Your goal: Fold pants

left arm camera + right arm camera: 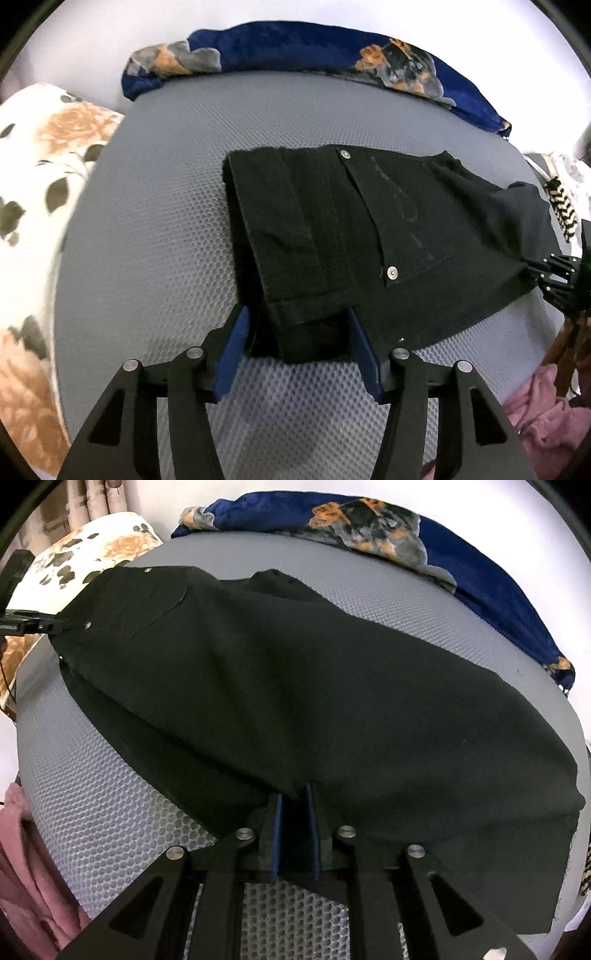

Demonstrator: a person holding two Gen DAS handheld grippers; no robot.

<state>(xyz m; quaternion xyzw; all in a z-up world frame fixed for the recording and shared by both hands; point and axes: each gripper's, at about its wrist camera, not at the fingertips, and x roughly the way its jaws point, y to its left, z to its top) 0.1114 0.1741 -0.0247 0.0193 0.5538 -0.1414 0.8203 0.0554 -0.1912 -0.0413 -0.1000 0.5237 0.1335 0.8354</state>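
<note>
Black pants [351, 236] lie on a grey honeycomb mat [155, 236], waist end to the left, a pocket with two metal rivets on top. My left gripper [297, 321] is open, its blue pads either side of the near waist corner. The right gripper [554, 273] shows at the right edge, holding the leg fabric. In the right wrist view the pants [314, 709] spread wide across the mat [110, 830]. My right gripper [294, 797] is shut on a pinch of the pants' near edge. The left gripper [33, 624] shows at far left by the waist.
A blue patterned blanket [295, 48] lies along the mat's far edge. A white floral cushion [40, 166] is to the left. Pink cloth [546, 413] lies at the near right, and shows in the right wrist view [26, 867] at the near left.
</note>
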